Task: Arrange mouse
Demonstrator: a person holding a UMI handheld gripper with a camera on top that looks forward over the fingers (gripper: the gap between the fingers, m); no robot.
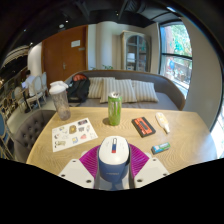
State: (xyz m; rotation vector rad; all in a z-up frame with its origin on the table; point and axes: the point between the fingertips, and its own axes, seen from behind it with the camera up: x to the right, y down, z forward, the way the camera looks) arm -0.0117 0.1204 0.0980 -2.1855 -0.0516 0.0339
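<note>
1. One mouse (113,152), white with a grey stripe down its middle, sits between the two fingers of the claw (113,170); the pink pads (94,160) lie close at both of its sides, so the claw looks closed on the mouse, at the near edge of the wooden counter (60,150).
2. One small teal object (160,148) lies on the counter just right of the mouse; what it is cannot be made out.
3. One printed sheet (74,133), with pictures and text too small to read, lies left of the mouse and further out.
4. One dark flat object with a red face (143,126) and one white elongated object (162,122) lie side by side beyond the mouse to the right; any lettering on them is illegible.
5. One green can (114,109) stands upright straight beyond the mouse, its label unreadable.
6. One clear tumbler with a lid (59,100) stands at the far left of the counter, beyond the sheet.
7. One grey sofa (150,95) with several cushions runs behind the counter, a dark bag (78,90) on its left end, with a wooden door (62,55) and a window (177,50) further back.
</note>
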